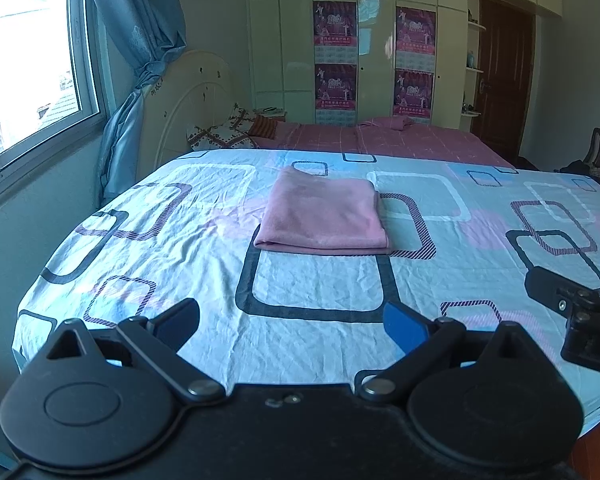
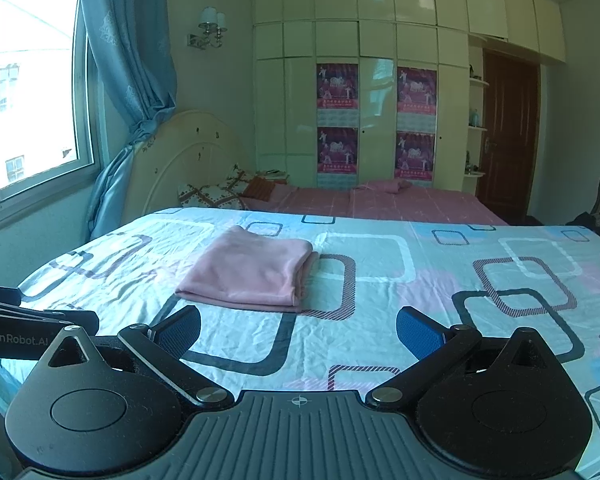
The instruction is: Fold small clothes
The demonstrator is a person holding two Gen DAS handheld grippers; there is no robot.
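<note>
Folded pink cloth (image 1: 324, 214) lying flat on the patterned sheet (image 1: 308, 344) of the bed, a neat rectangle with stacked layered edges on its right side. Left hand-held gripper (image 1: 292, 326) spread wide with nothing between its blue pads (image 1: 405, 326), held over the sheet well short of the cloth. Right hand-held gripper (image 2: 298, 330) likewise spread wide and empty, near the cloth's front edge, not touching it. A second bed with pink cover (image 2: 380, 200) stands behind.
</note>
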